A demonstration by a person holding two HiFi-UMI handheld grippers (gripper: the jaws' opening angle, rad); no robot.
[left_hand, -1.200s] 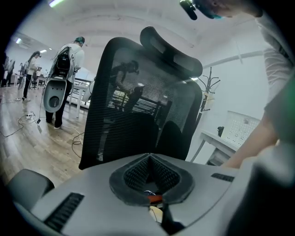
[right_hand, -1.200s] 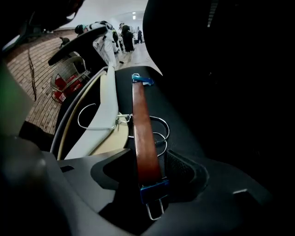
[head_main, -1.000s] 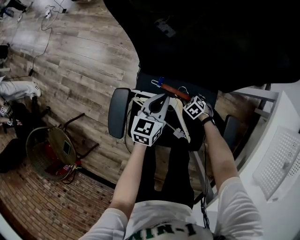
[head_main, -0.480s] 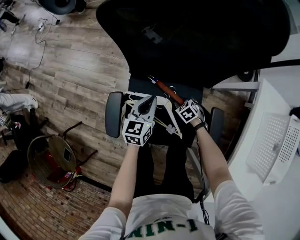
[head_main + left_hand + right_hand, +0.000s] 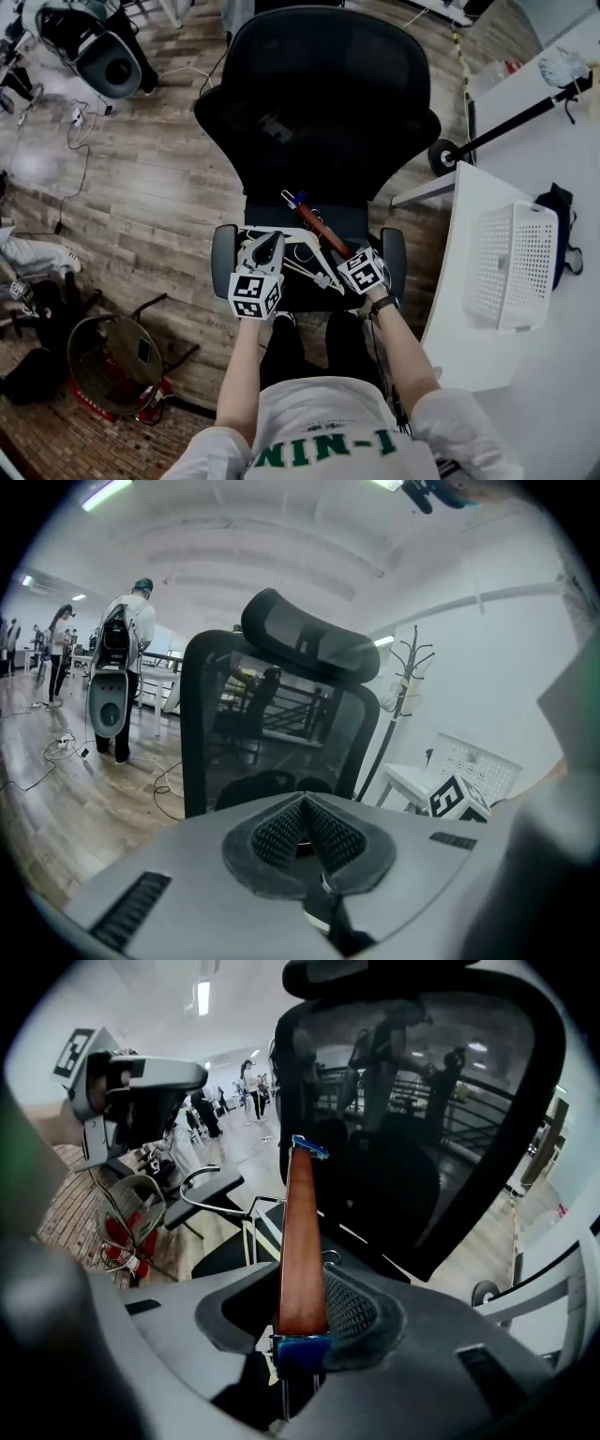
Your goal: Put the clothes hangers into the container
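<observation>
A brown wooden hanger [image 5: 319,228] with blue ends sticks out over the chair seat. My right gripper [image 5: 345,255] is shut on one end of it. In the right gripper view the hanger [image 5: 302,1241] runs up from between the pads of the right gripper [image 5: 300,1307], whose jaws have just been closing on it. White hangers [image 5: 305,267] lie between the two grippers above the seat. My left gripper [image 5: 270,242] is at their left. In its own view the left gripper [image 5: 302,808] has its tips together, and nothing shows beyond them. The white perforated container [image 5: 514,267] stands on the table at the right.
A black office chair [image 5: 319,103] stands straight ahead, its armrests [image 5: 223,272] flanking my hands. The white table [image 5: 459,309] runs along the right. A round wire stand [image 5: 117,361] and cables are on the wooden floor at left. A person [image 5: 122,649] stands far off.
Both grippers have come up from the chair seat, the right one carrying the brown hanger. The head view has pulled back, so the whole chair and the white container now show.
</observation>
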